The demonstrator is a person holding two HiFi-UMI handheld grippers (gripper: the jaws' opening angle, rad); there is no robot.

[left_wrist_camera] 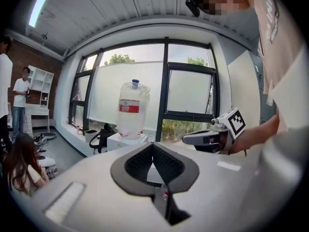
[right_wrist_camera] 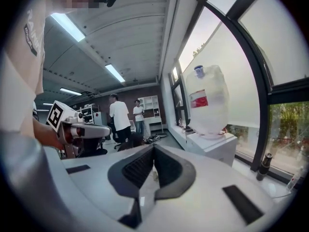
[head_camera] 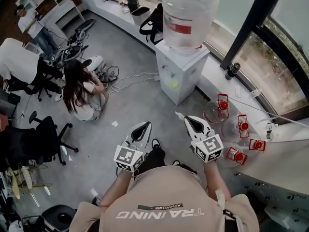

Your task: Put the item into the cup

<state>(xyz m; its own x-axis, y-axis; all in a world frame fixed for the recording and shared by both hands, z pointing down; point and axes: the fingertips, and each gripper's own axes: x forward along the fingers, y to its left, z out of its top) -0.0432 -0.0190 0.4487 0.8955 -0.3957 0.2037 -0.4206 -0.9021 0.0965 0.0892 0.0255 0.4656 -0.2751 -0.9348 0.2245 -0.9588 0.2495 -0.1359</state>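
No cup and no item to put in it shows in any view. My left gripper (head_camera: 140, 128) is held at waist height over the grey floor, its jaws shut tip to tip with nothing between them (left_wrist_camera: 153, 147). My right gripper (head_camera: 190, 122) is level with it, a little to the right, and its jaws are also shut and empty (right_wrist_camera: 153, 149). Each gripper shows in the other's view: the right one (left_wrist_camera: 203, 138), the left one (right_wrist_camera: 90, 129). Both point toward a white water dispenser (head_camera: 181, 74) carrying a large clear bottle (head_camera: 187, 16).
Several empty water bottles with red caps (head_camera: 239, 129) lie on the floor at the right by the window sill. A person (head_camera: 84, 94) crouches at the left among cables. A black office chair (head_camera: 44, 139) stands at the near left. A dark bottle (head_camera: 232, 70) stands on the sill.
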